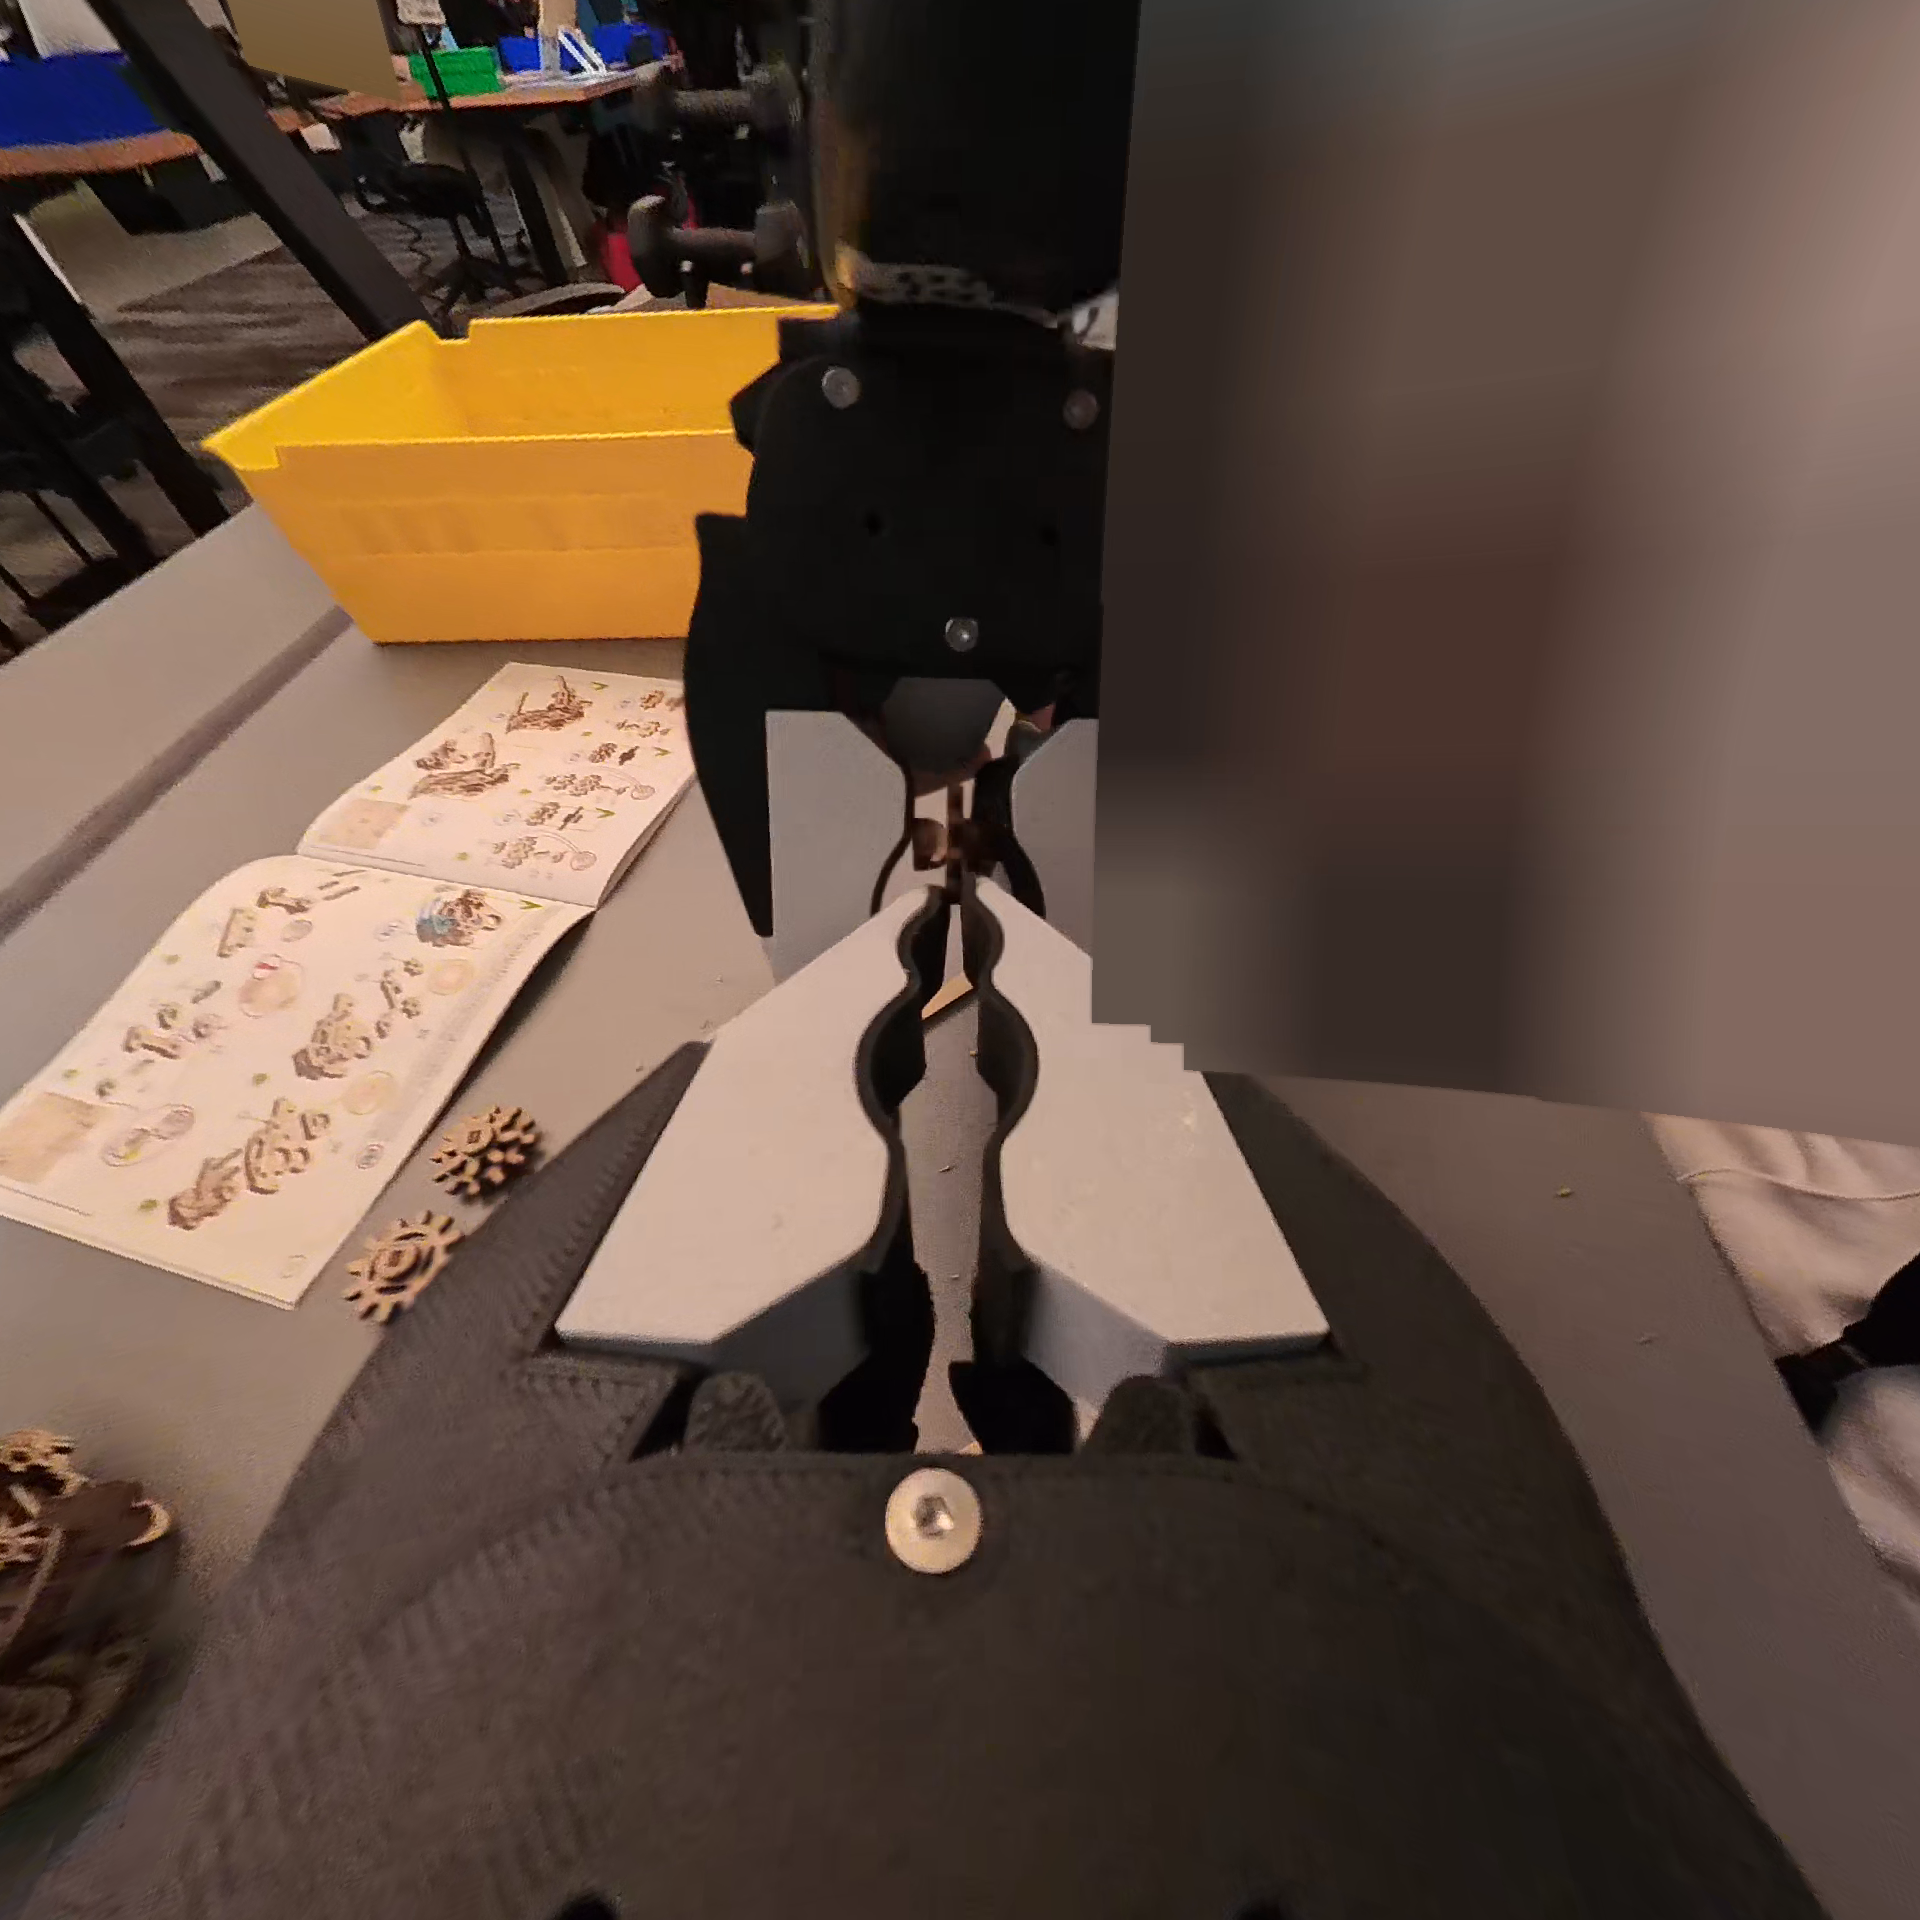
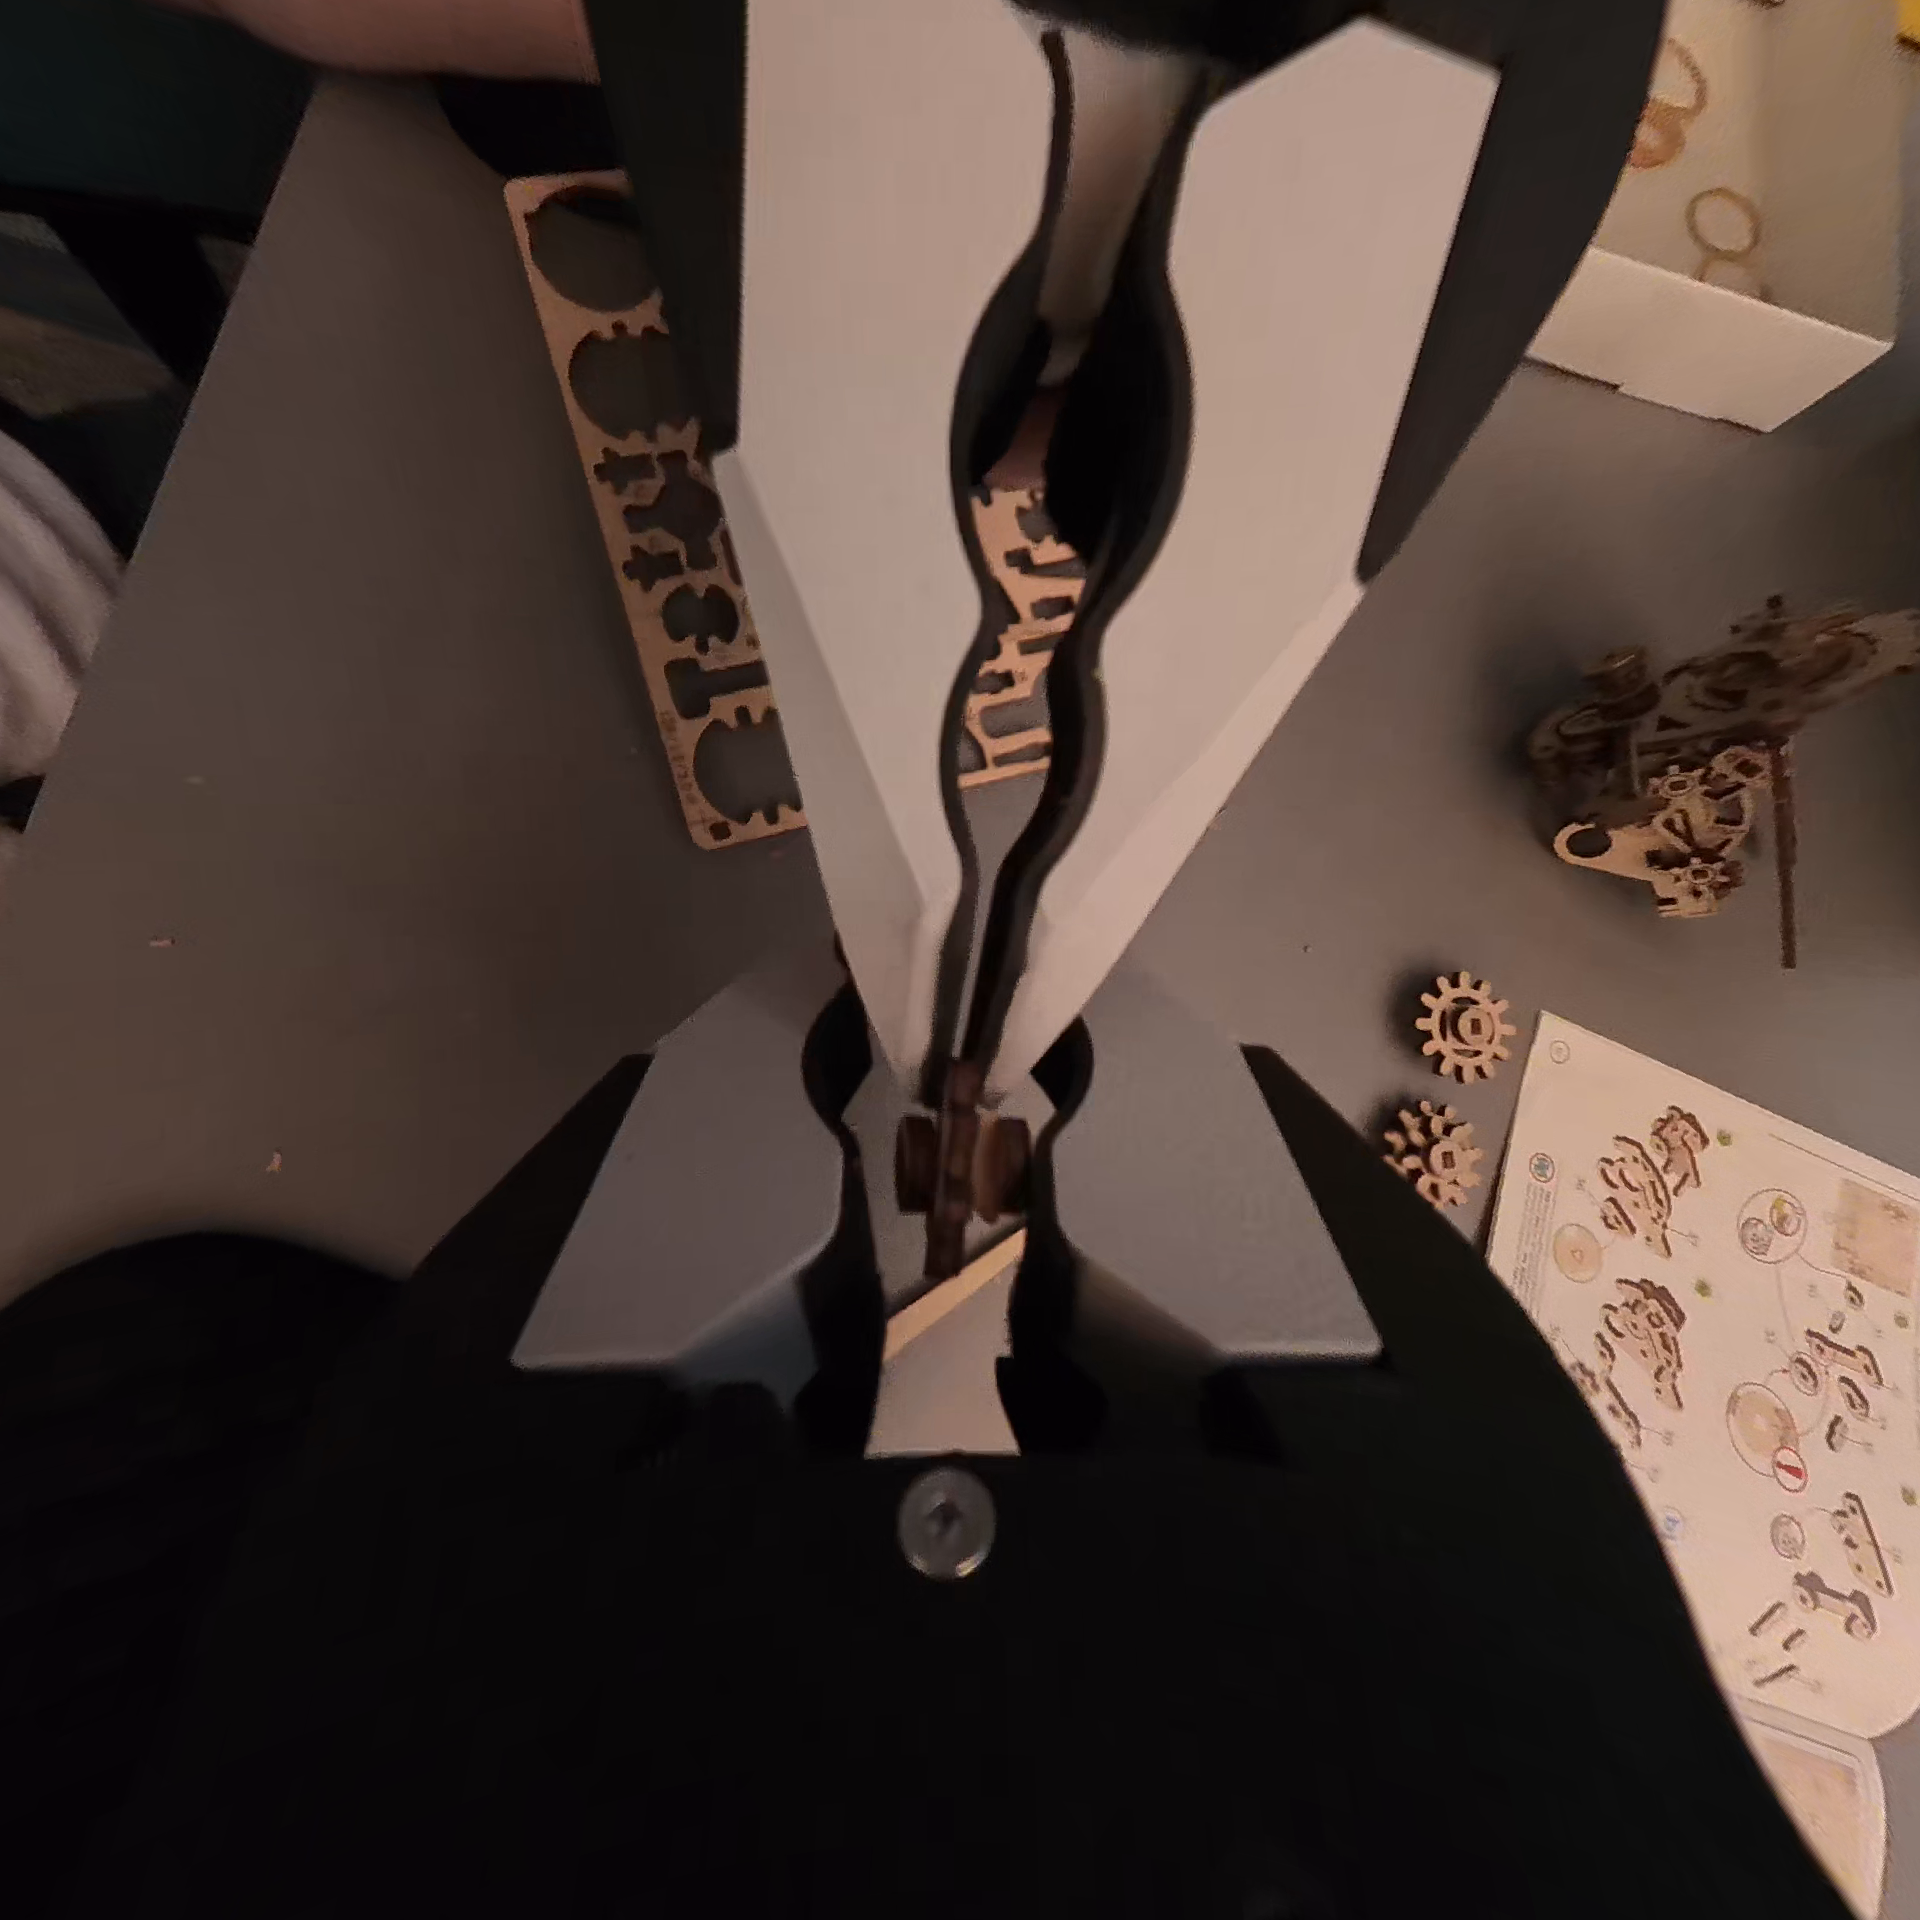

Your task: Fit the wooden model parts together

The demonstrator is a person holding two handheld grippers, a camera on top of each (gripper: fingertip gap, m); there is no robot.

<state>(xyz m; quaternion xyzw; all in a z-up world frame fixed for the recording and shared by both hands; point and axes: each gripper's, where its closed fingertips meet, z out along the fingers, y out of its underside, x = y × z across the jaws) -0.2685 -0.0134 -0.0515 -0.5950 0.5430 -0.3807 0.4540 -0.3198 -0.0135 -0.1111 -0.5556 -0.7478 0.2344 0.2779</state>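
Observation:
A small wooden part (image 2: pixel 961 1153), a thin dark piece seen edge-on with a little disc on each side, hangs above the grey table (image 2: pixel 364 935) between both grippers. My left gripper (image 1: pixel 951 906) is shut on its thin piece; it reaches in from the top of the right wrist view (image 2: pixel 966 1044). My right gripper (image 2: pixel 951 1070) is closed around the discs. In the left wrist view it points down from above (image 1: pixel 951 873), and the part (image 1: pixel 951 831) shows in the gap. The two grippers meet tip to tip.
Two loose wooden gears (image 2: pixel 1465 1023) (image 2: pixel 1434 1153) lie beside an open instruction booklet (image 2: pixel 1714 1351). A partly built wooden model (image 2: pixel 1714 748), a punched-out wooden sheet (image 2: pixel 665 540) and a white box (image 2: pixel 1714 312) lie around them. A yellow bin (image 1: pixel 499 499) stands behind the booklet. Tip to tip, the grippers are about 7 cm apart. My right gripper's tips are some 15 cm from the partly built wooden model (image 2: pixel 1714 748).

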